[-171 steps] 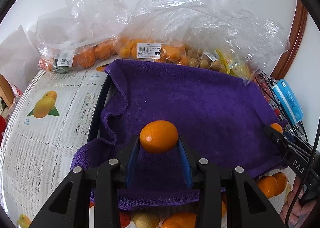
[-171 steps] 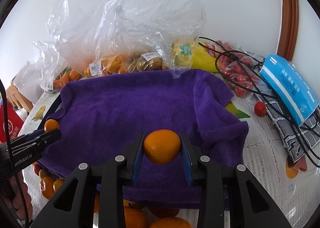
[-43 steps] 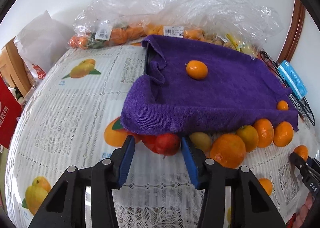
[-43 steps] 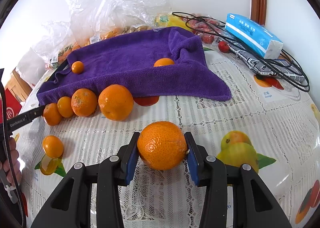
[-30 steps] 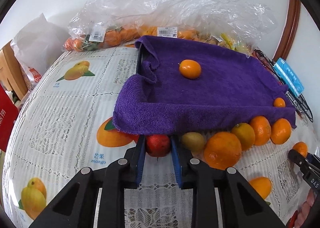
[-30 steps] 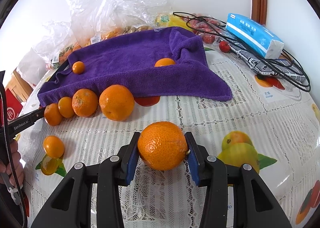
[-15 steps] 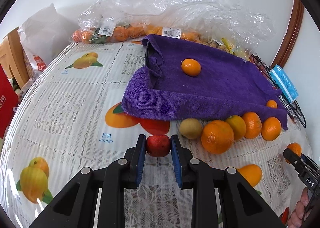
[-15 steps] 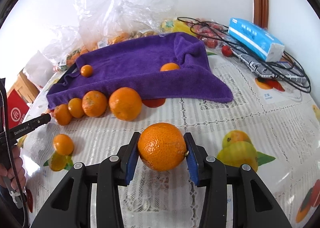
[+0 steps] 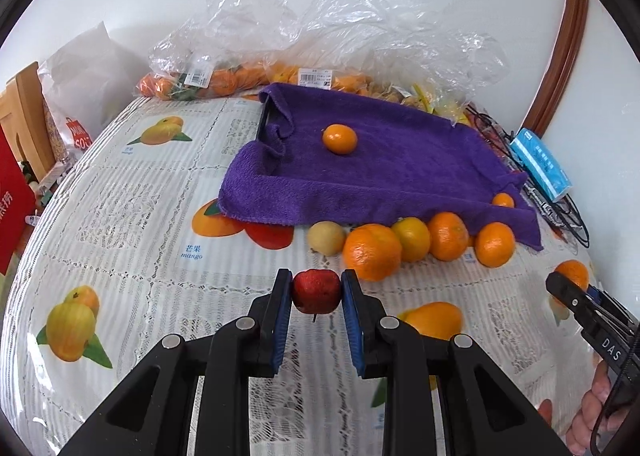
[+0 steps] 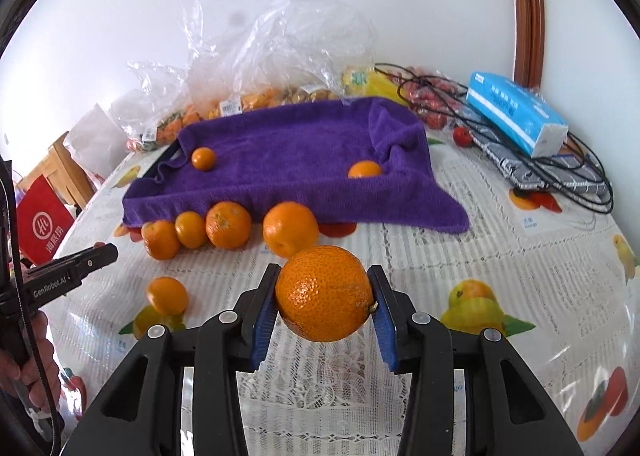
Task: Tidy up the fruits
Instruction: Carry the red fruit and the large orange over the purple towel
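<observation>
Fruit in both tools, held above the worktop [image 9: 120, 216]. Left tool [image 9: 316, 294]: closed on a small red fruit [image 9: 316, 291], blue pads pressing its two sides, a short stem poking out beneath. Right tool [image 10: 324, 296]: clamped on a big orange [image 10: 324, 292], wider apart to fit it. Purple towel [image 9: 400, 172] spread toward the back of the worktop, draped over a dark tray whose edge shows at the left; two small oranges on it, one [image 9: 340, 139] near the left side, one [image 10: 365, 169] by the right fold. Row of oranges [image 9: 412, 242] along the towel's near edge, touching one another, with a yellowish fruit [image 9: 326, 237] at the left end. One more small orange [image 10: 167, 295] alone, nearer, on the lace cloth. Clear bags [image 10: 256, 96] of fruit behind the towel, against the wall. Blue tissue pack [image 10: 516, 112] and black cables [image 10: 560, 172] at the right.
</observation>
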A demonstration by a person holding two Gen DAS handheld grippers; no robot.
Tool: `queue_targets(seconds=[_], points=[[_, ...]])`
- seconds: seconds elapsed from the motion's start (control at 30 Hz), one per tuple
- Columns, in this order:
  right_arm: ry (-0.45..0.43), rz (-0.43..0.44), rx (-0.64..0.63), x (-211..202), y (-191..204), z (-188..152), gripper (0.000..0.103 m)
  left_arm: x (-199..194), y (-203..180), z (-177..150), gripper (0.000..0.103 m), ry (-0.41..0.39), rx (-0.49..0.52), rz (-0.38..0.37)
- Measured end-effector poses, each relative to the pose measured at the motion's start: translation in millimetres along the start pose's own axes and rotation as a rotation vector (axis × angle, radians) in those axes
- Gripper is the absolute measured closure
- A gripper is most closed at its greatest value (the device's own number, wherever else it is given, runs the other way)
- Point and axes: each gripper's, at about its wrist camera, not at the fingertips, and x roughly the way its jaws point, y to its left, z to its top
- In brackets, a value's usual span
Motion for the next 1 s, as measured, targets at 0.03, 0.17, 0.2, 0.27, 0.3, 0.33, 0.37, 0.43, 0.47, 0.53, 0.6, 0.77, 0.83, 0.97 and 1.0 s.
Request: queue_targets(seconds=[0.03,0.17,0.2,0.27,0.3,0.33,0.37,0.43,0.47,0.53,0.6,0.77,0.83,0.97,1.0], points=[[-0.006,0.002,0.0,-2.0,0.3,2.2,0.06,-2.4,-2.3,1.0,0.079,-0.005,0.002,-0.002],[-0.026,0.013,-0.002,-7.5,4.6,12.4,0.06,-7.8,-8.2,8.5,0.079,-0.014,0.001,-0.014],[-0.033,0.014,-0.003,-8.9,5.9,15.2,0.06,-8.4,-9.3,10.5,0.079,-0.017,0.003,-0.015],[-0.043,0.013,-0.012,-9.8,8.3,20.2,0.06,-9.4,-12.3,15.7,0.079,-0.028,0.01,-0.008],[-0.046,0.011,-0.014,-9.8,9.0,22.5,0.06,-9.6,-13.0,18.5,0.079,-0.033,0.009,-0.007],[-0.047,0.01,-0.014,-9.6,9.1,24.4,0.06,-9.3,-13.5,21.7,0.079,-0.035,0.004,-0.012],[-0.049,0.011,-0.013,-9.3,9.1,27.3,0.06,-9.0,-13.8,25.0,0.079,-0.037,0.0,-0.02],[-0.055,0.018,-0.009,-8.9,8.6,33.4,0.06,-9.2,-14.8,30.4,0.079,-0.045,-0.004,-0.022],[-0.061,0.021,-0.008,-9.2,8.6,36.5,0.06,-9.1,-15.6,33.5,0.079,-0.05,-0.003,-0.022],[-0.072,0.022,-0.007,-9.2,8.3,42.9,0.06,-9.3,-16.8,40.6,0.079,-0.063,-0.005,-0.024],[-0.087,0.02,-0.009,-9.1,9.1,51.5,0.06,-8.1,-18.2,48.4,0.079,-0.071,-0.005,-0.029],[-0.127,0.011,-0.036,-5.1,14.6,73.7,0.06,-0.6,-22.0,64.4,0.079,-0.089,0.01,-0.016],[-0.136,0.009,-0.04,-2.3,16.8,81.8,0.06,4.3,-21.4,71.4,0.079,-0.087,0.004,-0.025],[-0.153,0.016,-0.044,7.3,22.1,98.6,0.06,13.4,-21.6,84.7,0.079,-0.098,0.008,-0.025],[-0.153,0.014,-0.045,9.7,23.2,101.8,0.06,16.6,-21.0,89.3,0.079,-0.1,0.006,-0.023]])
